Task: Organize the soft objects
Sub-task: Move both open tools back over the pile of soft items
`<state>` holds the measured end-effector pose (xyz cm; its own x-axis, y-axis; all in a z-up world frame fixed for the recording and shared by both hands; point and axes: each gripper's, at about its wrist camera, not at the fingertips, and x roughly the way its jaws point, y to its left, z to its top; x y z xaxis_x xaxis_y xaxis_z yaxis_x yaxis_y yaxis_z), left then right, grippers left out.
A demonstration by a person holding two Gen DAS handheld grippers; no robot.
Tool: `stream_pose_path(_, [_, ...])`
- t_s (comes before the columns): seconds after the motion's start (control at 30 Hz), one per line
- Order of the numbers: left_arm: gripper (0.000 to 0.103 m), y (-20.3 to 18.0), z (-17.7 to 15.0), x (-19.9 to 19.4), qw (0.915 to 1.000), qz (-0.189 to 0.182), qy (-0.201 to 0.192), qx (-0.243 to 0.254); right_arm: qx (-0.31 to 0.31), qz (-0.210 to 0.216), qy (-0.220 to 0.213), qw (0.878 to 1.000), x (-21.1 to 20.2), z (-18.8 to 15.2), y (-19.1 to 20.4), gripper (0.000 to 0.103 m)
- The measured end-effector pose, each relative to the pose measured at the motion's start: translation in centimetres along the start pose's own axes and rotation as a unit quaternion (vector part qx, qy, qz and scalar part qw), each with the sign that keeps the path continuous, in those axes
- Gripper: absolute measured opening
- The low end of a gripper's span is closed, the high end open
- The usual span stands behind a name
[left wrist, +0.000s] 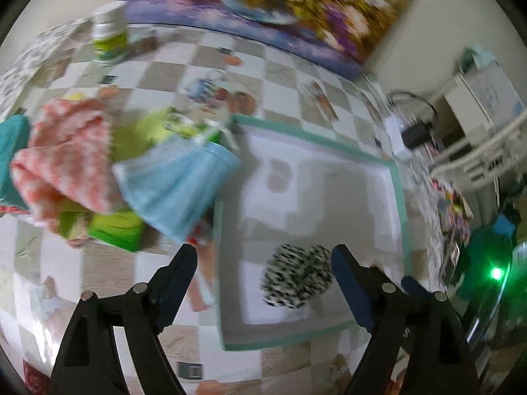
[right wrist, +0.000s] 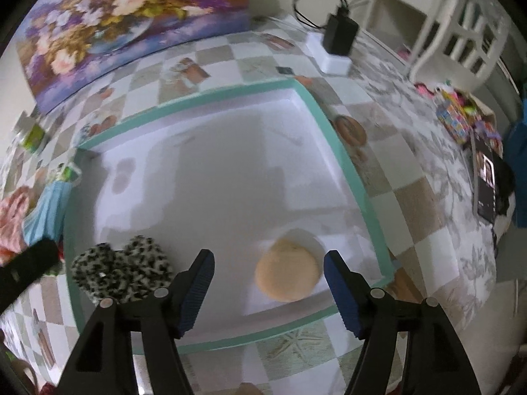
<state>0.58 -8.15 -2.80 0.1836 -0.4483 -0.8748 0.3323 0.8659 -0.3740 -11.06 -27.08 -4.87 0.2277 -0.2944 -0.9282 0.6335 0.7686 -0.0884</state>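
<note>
A white tray with a teal rim (left wrist: 400, 197) (right wrist: 339, 144) lies on the checked tablecloth. A black-and-white spotted fluffy scrunchie (left wrist: 296, 276) (right wrist: 122, 271) lies in its near left part. A round beige sponge puff (right wrist: 288, 271) lies in its near right part. My left gripper (left wrist: 263, 263) is open and empty, above the scrunchie. My right gripper (right wrist: 268, 266) is open and empty, with the puff between its fingers' line of sight. Left of the tray is a pile of soft things: a pink-and-white cloth (left wrist: 66, 161), a light blue cloth (left wrist: 178, 184) (right wrist: 49, 207), a yellow-green cloth (left wrist: 138, 135).
A white bottle with a green label (left wrist: 108, 33) stands at the far left. A flower painting (left wrist: 263, 3) (right wrist: 131, 19) leans on the wall behind. A white power strip with a black adapter (right wrist: 336, 42) (left wrist: 408, 135) lies at the far right. A white chair (right wrist: 461, 33) stands beyond.
</note>
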Motion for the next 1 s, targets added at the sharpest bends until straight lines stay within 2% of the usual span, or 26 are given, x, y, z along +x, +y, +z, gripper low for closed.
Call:
stream_pose_path(0.3, [0.089, 5.0, 1.3, -3.6, 0.9948, 0.048, -0.046, -0.077, -0.033, 0.055, -0.015, 0.998, -1.4, -0.3, 3.4, 0.076])
stream_pose_path(0.53, [0.092, 8.5, 1.4, -6.5, 0.9854, 0.085, -0.089, -0.118, -0.057, 0.123, -0.029, 0.99, -3.3, -1.0, 6.6, 0.078])
stream_pose_path(0.73, [0.092, 9.9, 1.3, -8.0, 0.98, 0.113, -0.105, -0.125, -0.081, 0.139, -0.036, 0.986, -4.3, -1.4, 9.4, 0.079])
stream_pose_path(0.87, [0.092, 10.5, 1.2, -8.3, 0.9758, 0.147, -0.106, -0.123, -0.107, 0.134, -0.044, 0.984, -4.8, -1.6, 11.5, 0.079])
stream_pose_path(1.0, [0.092, 11.5, 0.9, -8.7, 0.9731, 0.153, -0.106, -0.136, -0.127, 0.125, -0.051, 0.983, -5.2, -1.9, 13.5, 0.079])
